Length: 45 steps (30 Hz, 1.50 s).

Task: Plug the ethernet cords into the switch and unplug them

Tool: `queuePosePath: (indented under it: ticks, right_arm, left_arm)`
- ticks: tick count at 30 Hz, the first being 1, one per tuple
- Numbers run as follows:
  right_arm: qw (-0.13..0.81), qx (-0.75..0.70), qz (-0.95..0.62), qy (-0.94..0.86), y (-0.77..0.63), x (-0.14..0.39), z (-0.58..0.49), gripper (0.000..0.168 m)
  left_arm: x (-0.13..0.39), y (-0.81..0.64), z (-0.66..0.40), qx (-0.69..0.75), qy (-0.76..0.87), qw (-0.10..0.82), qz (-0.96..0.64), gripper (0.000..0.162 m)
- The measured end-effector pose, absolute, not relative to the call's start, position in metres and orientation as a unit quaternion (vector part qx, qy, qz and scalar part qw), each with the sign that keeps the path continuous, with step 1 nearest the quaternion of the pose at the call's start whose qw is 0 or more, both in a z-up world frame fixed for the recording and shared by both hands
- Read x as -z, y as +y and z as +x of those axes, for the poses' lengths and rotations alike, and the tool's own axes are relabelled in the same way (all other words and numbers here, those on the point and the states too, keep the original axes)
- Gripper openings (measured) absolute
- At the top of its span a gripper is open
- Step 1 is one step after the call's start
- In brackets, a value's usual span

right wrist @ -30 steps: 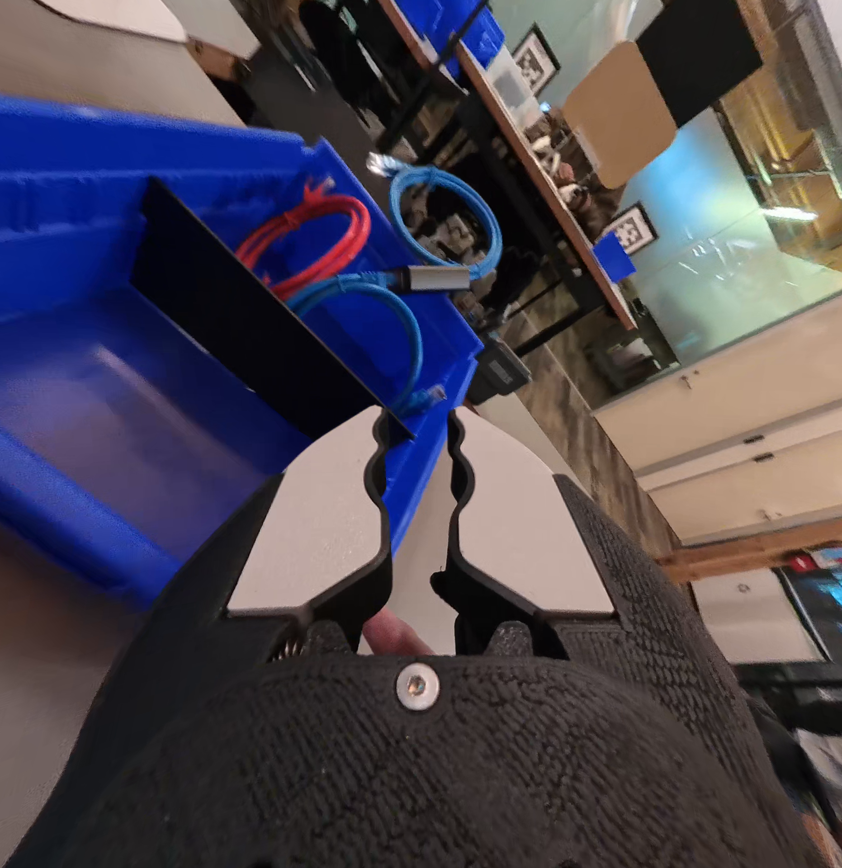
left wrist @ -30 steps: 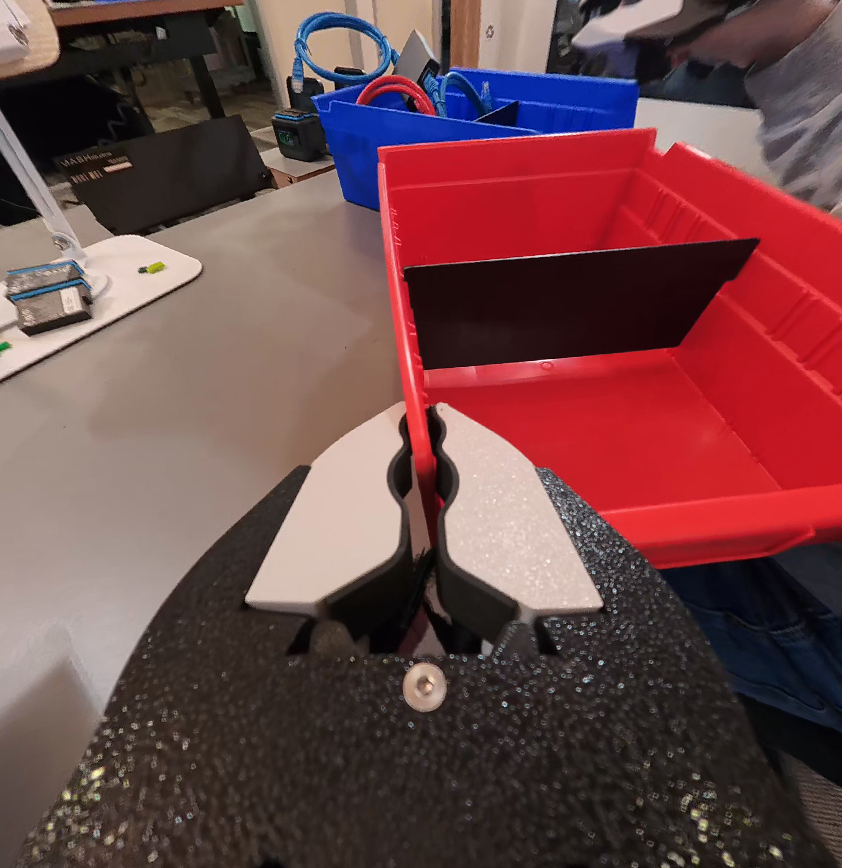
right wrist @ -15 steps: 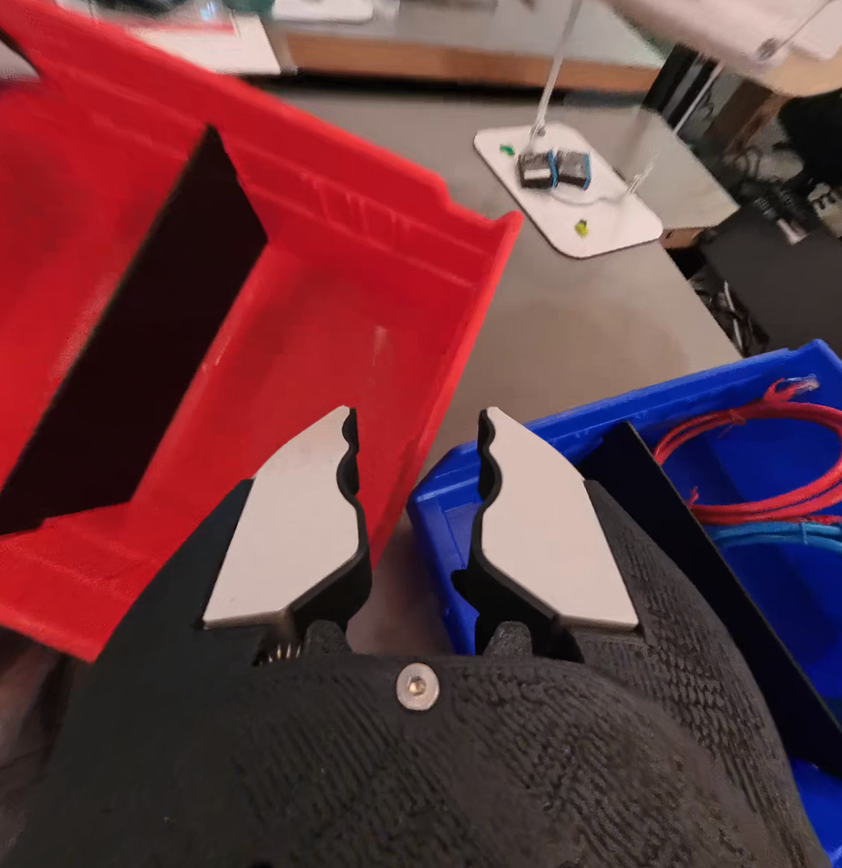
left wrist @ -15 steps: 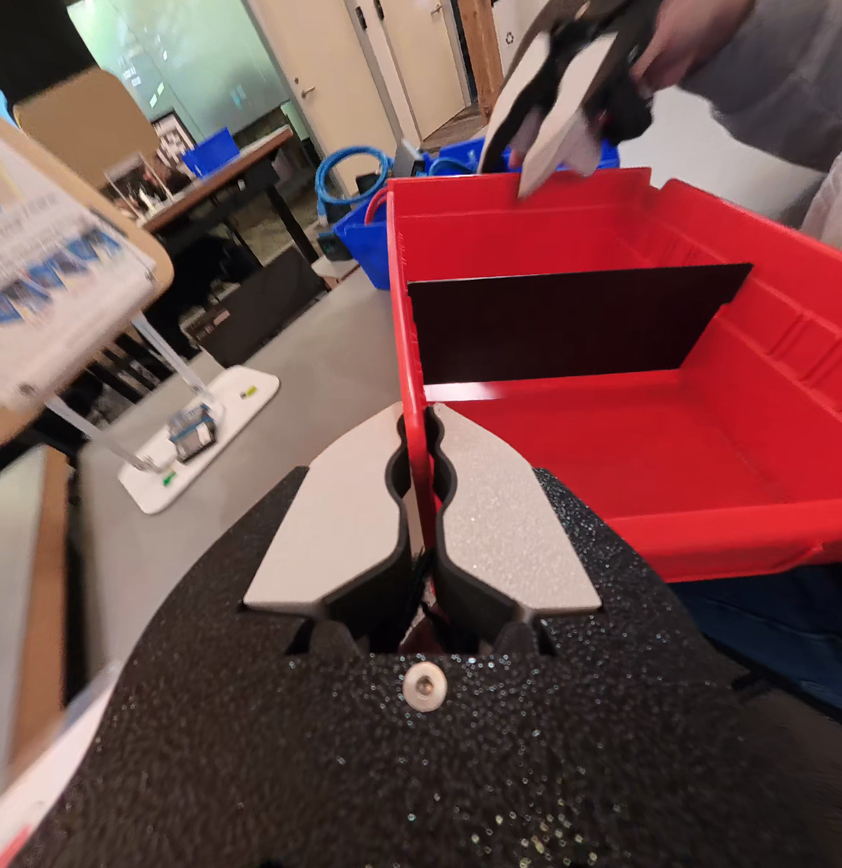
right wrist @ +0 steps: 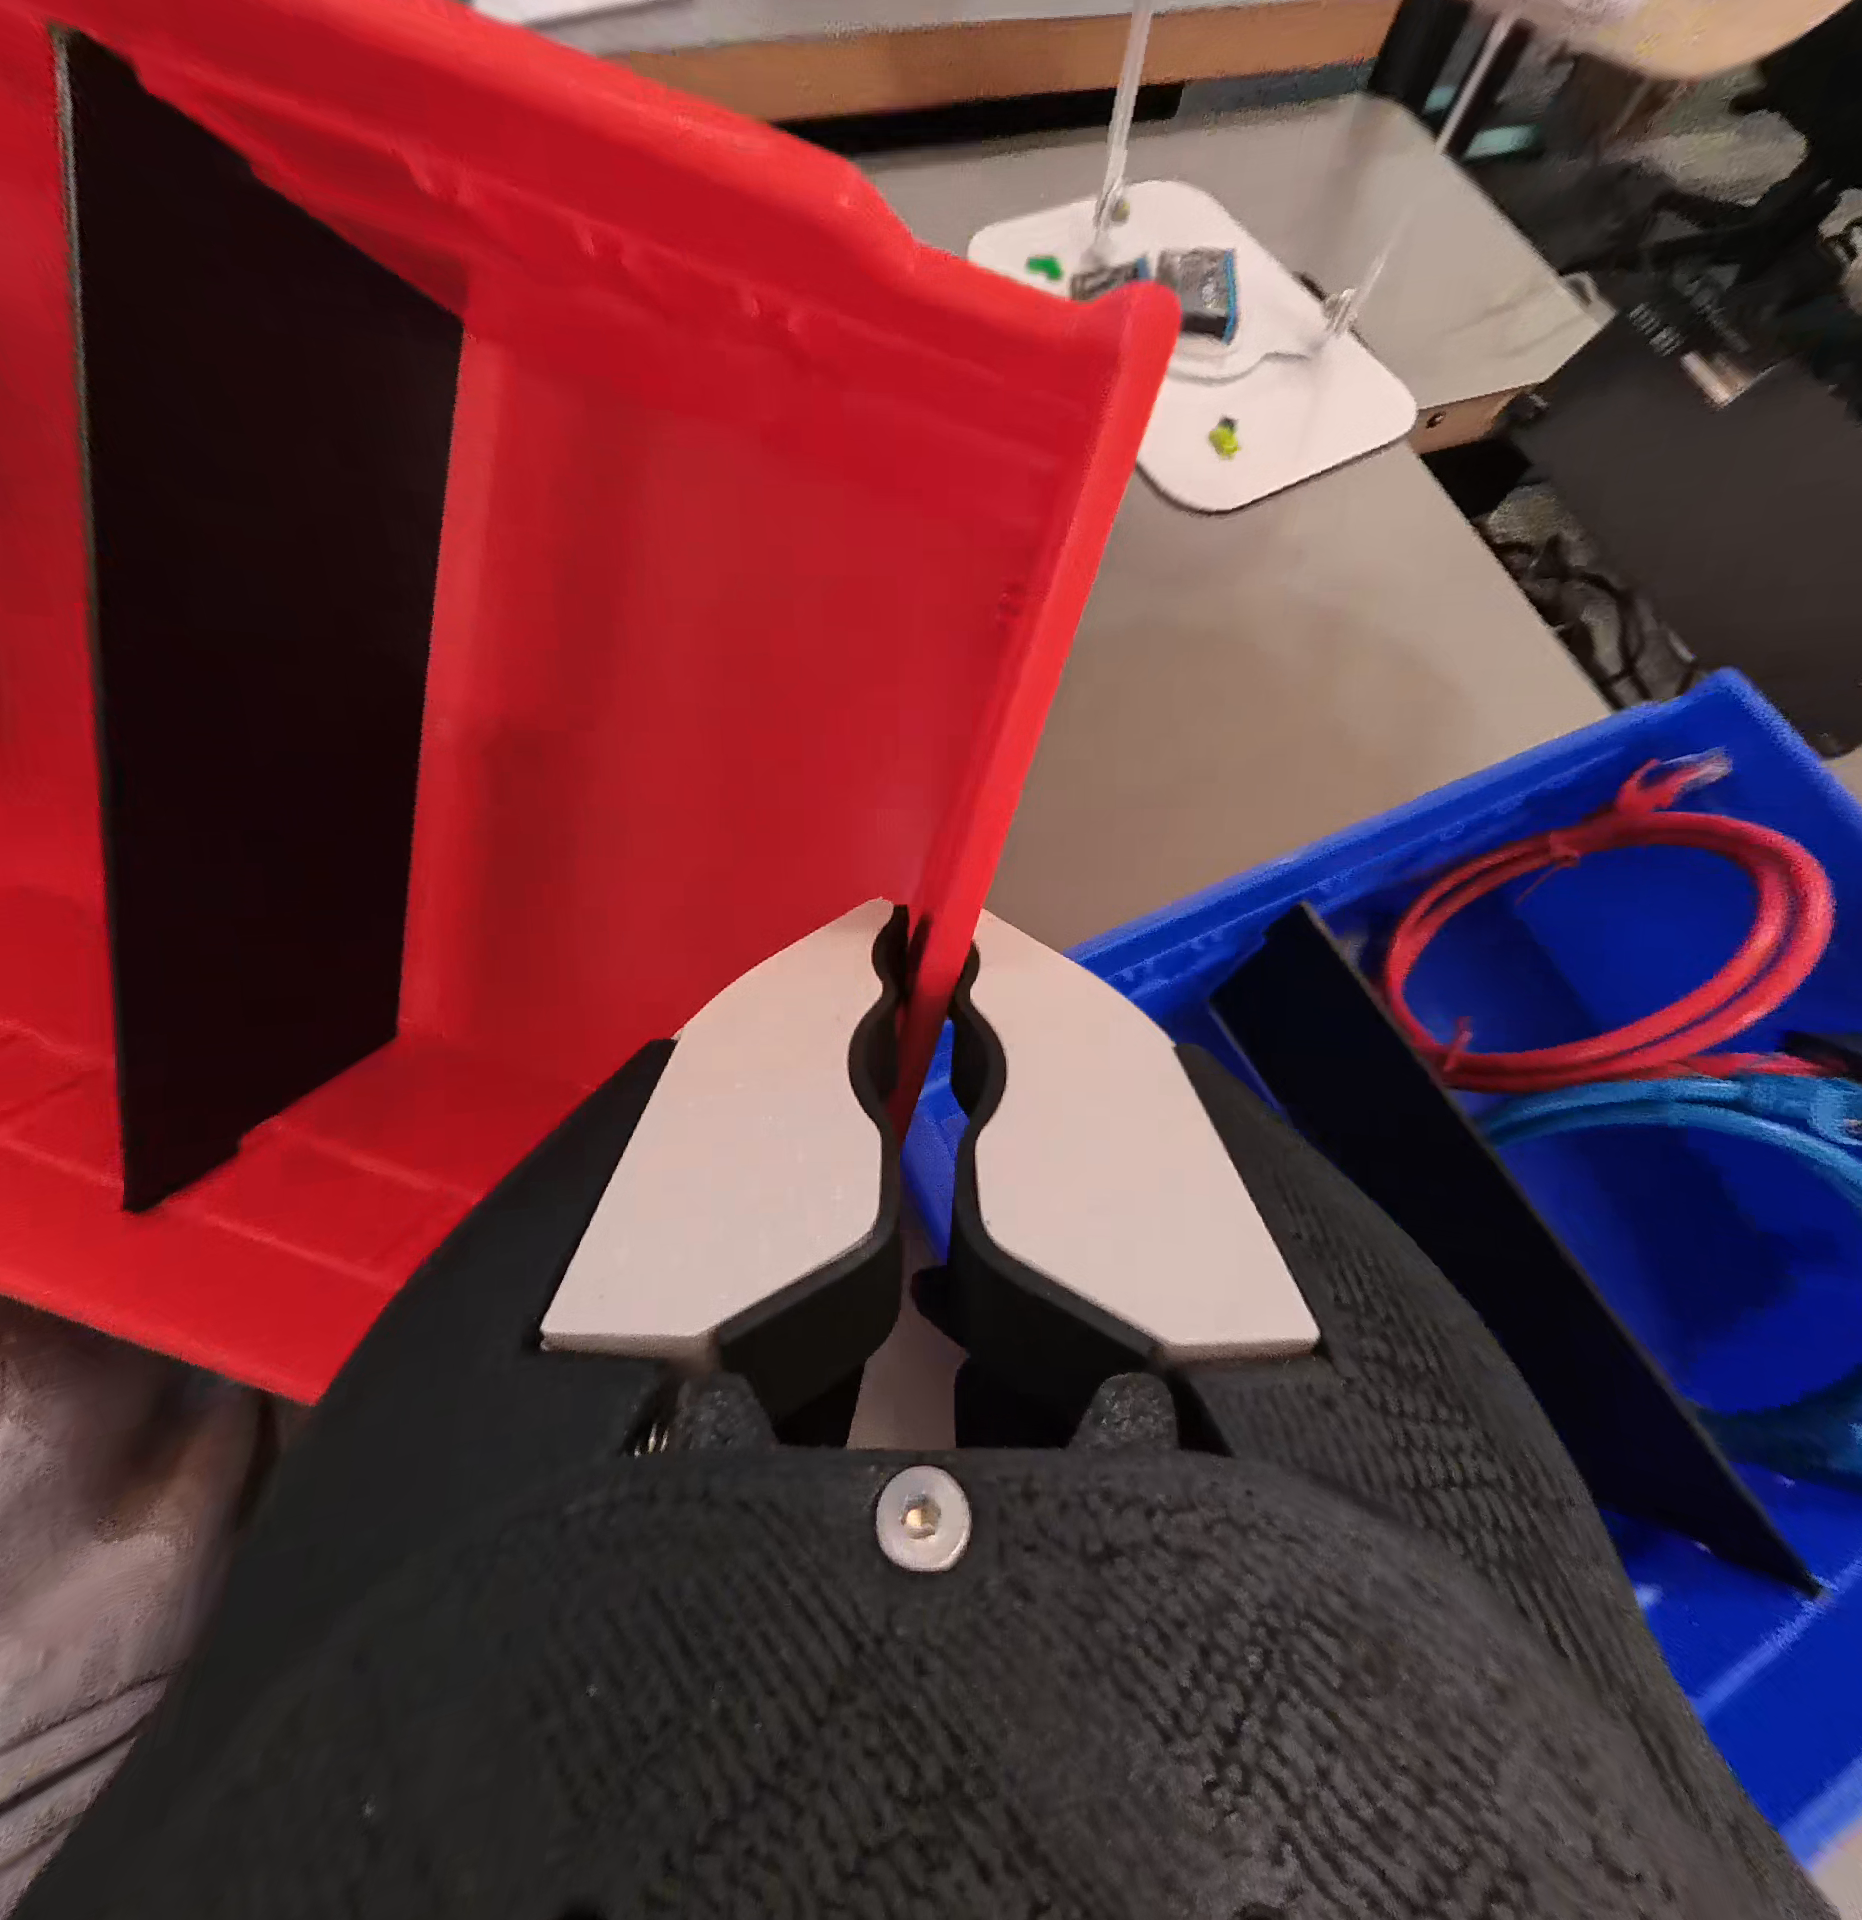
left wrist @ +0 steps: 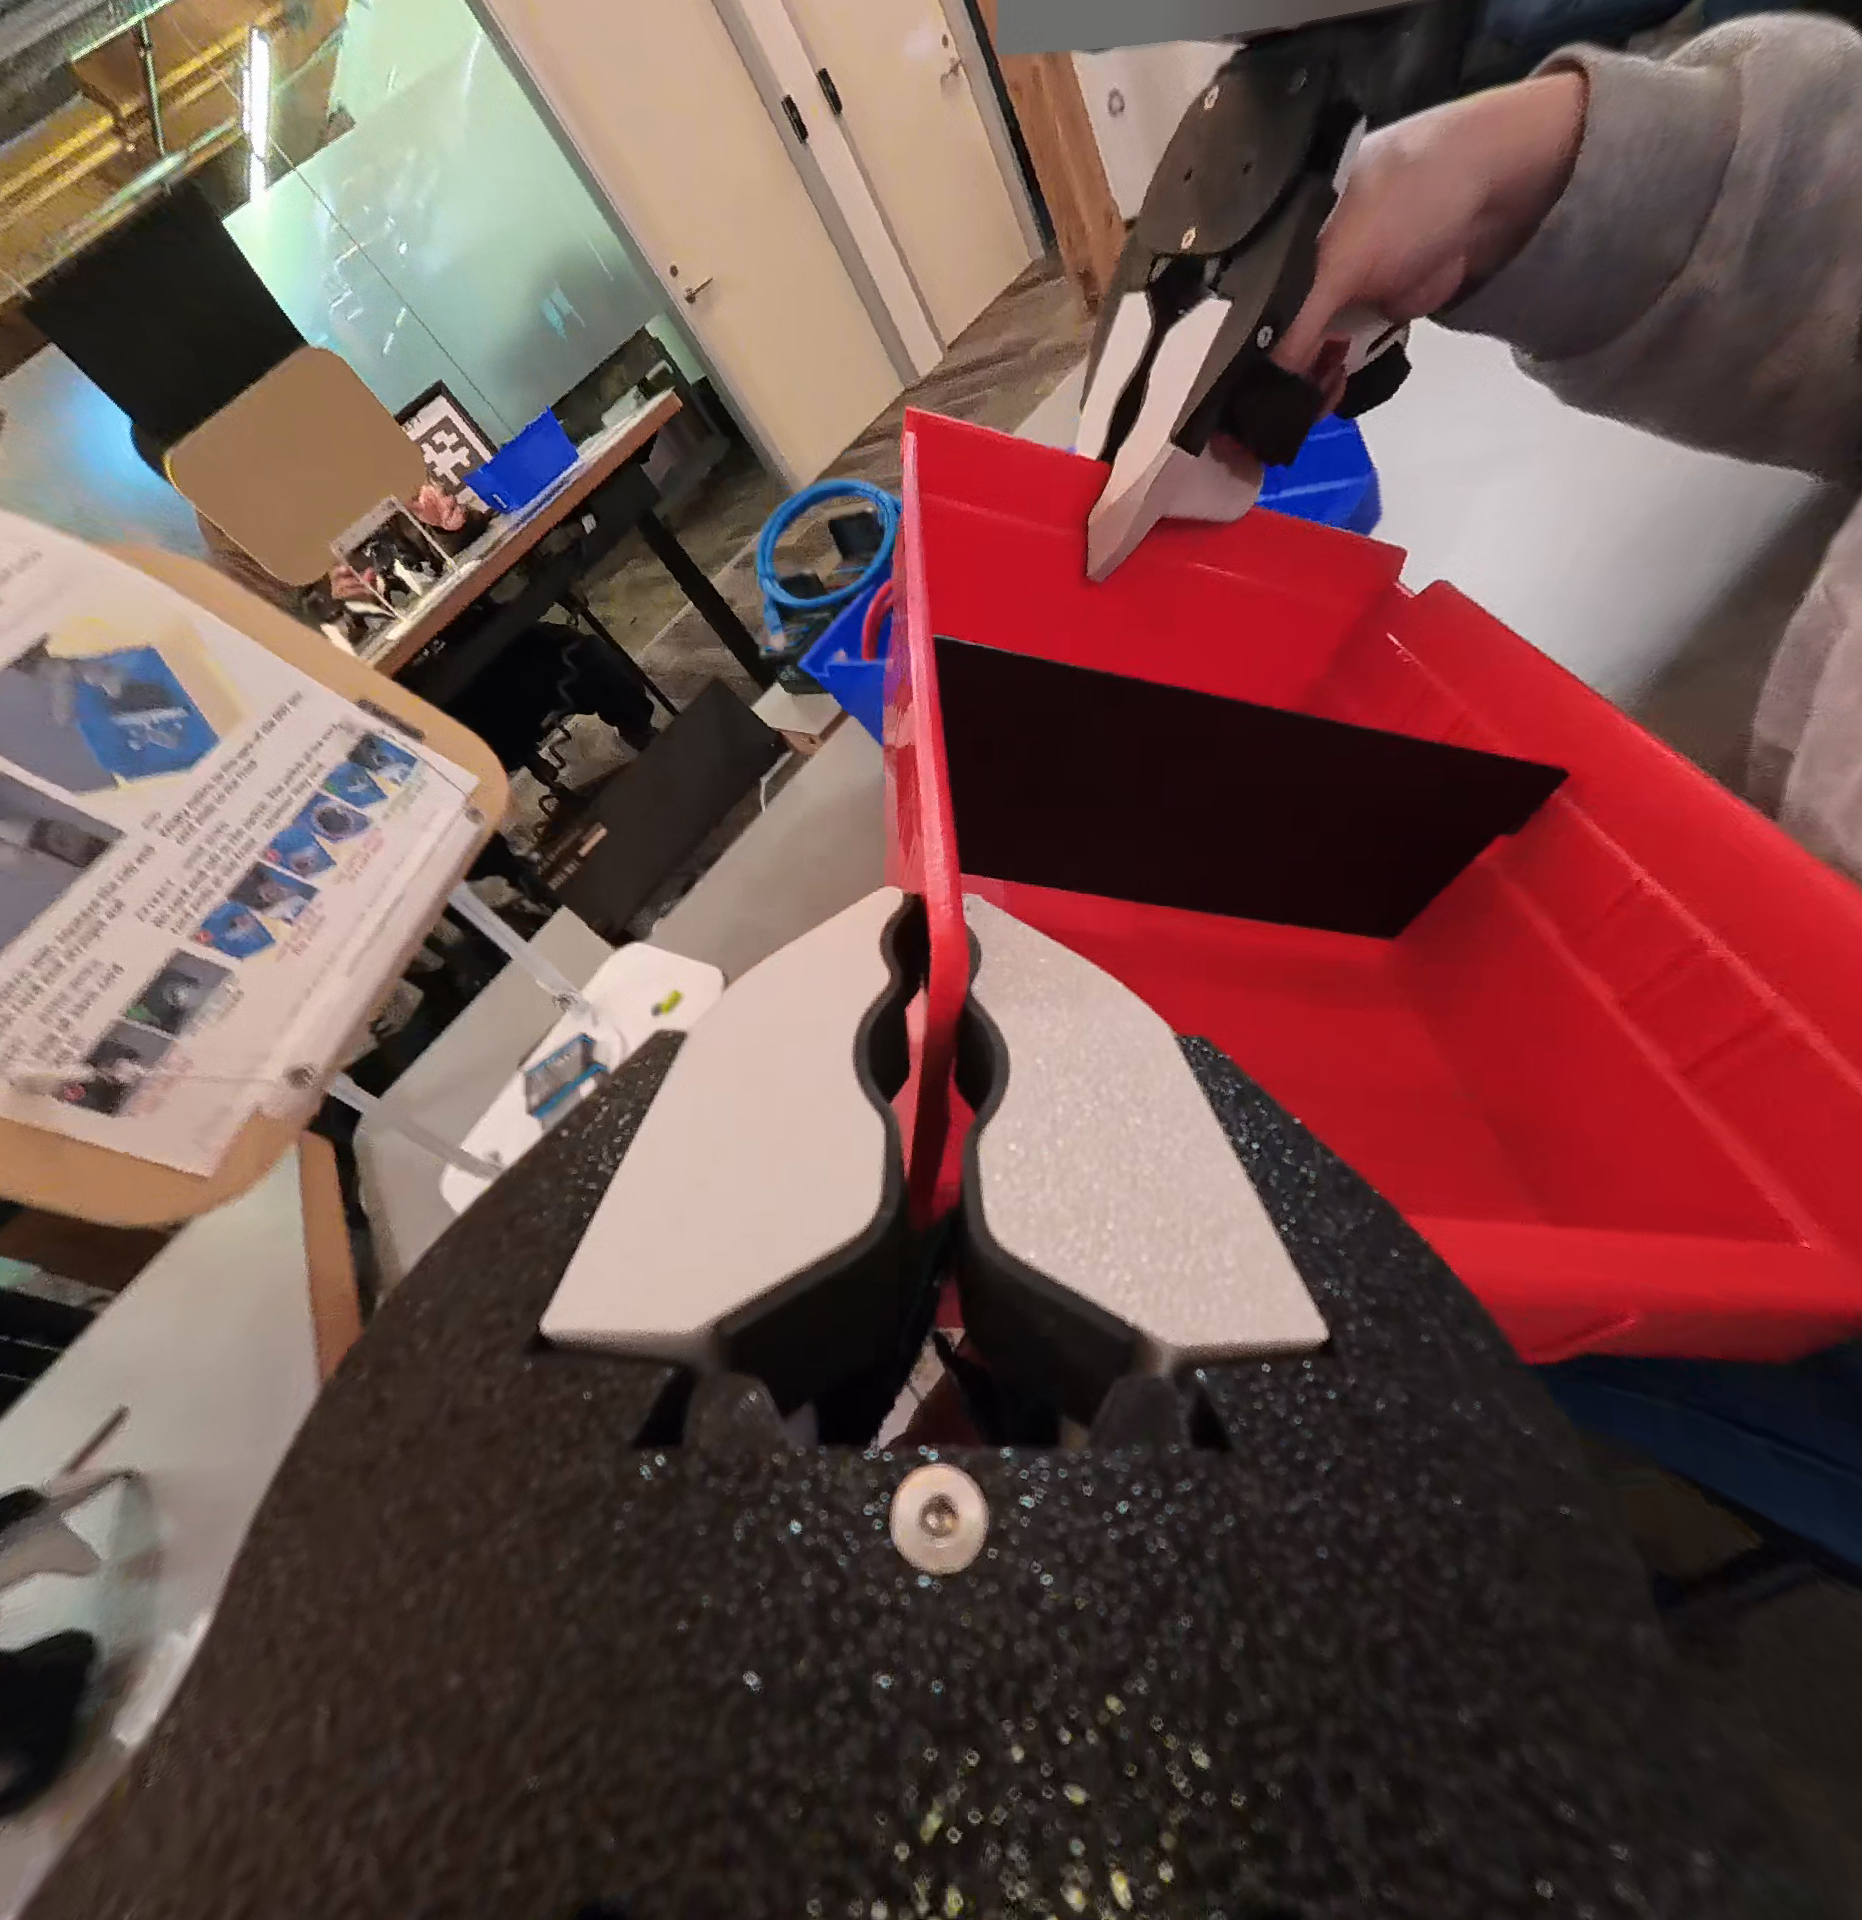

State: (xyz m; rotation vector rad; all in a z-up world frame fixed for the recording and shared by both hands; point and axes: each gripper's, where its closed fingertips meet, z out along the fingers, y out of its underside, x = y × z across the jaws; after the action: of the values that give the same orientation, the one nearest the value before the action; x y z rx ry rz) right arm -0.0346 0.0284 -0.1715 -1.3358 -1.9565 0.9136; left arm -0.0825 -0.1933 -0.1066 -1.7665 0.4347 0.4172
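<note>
A red plastic bin (left wrist: pixel 1529 1039) with a black divider (left wrist: pixel 1197 790) across its middle is held up off the grey table and tilted. My left gripper (left wrist: pixel 932 925) is shut on the bin's left side wall near its front. My right gripper (right wrist: pixel 922 925) is shut on the bin's back wall (right wrist: pixel 1052 582), and it also shows in the left wrist view (left wrist: pixel 1135 499), held by a hand in a grey sleeve. The bin looks empty.
A blue bin (right wrist: pixel 1633 1143) with a black divider holds coiled red (right wrist: pixel 1613 935) and blue cables, just behind the red bin. A white stand base (right wrist: pixel 1270 395) with small items sits on the grey table (right wrist: pixel 1270 675). A printed sheet on a board (left wrist: pixel 179 831) is at left.
My right gripper swung from the blue bin to the red bin's back wall and shut on it. The red bin has lifted and tilted, with my left gripper still shut on its side.
</note>
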Motion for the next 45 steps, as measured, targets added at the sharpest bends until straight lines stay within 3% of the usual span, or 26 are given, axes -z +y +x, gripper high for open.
queuePosePath:
  ticks: [4, 11, 14, 17, 22, 28, 36, 40, 45]
  right_arm:
    - [0.322, -0.368, -0.49, -0.722, 0.049, 0.122, -0.022, 0.003]
    - [0.465, -0.338, -0.449, -0.684, 0.111, 0.001, 0.037, 0.002]
    - [0.523, -0.283, -0.452, -0.665, 0.151, -0.032, 0.069, 0.002]
    - [0.545, -0.217, -0.494, -0.641, 0.206, -0.044, 0.105, 0.002]
    - [0.468, -0.105, -0.597, -0.643, 0.292, -0.014, 0.179, 0.001]
    - [0.311, -0.062, -0.728, -0.608, 0.358, 0.071, 0.287, 0.002]
    - [0.183, -0.075, -0.762, -0.616, 0.401, 0.19, 0.328, 0.002]
    - [0.133, -0.094, -0.703, -0.693, 0.402, 0.22, 0.31, 0.003]
    - [0.061, -0.065, -0.659, -0.747, 0.412, 0.253, 0.297, 0.005]
  left_arm:
    - [0.057, -0.172, -0.072, -0.203, 0.218, 0.601, -0.742, 0.003]
    - [-0.023, -0.116, -0.02, -0.266, 0.264, 0.653, -0.658, 0.002]
    - [-0.032, -0.074, 0.002, -0.283, 0.263, 0.689, -0.614, 0.002]
    - [-0.008, -0.013, 0.024, -0.251, 0.23, 0.731, -0.591, 0.003]
    - [0.048, 0.089, 0.075, -0.107, 0.173, 0.765, -0.611, 0.003]
    - [0.123, 0.158, 0.172, 0.14, 0.148, 0.691, -0.693, 0.013]
    - [0.212, 0.19, 0.218, 0.143, 0.197, 0.579, -0.778, 0.015]
    - [0.216, 0.186, 0.207, 0.142, 0.187, 0.579, -0.781, 0.017]
    - [0.174, 0.158, 0.161, 0.106, 0.164, 0.643, -0.741, 0.023]
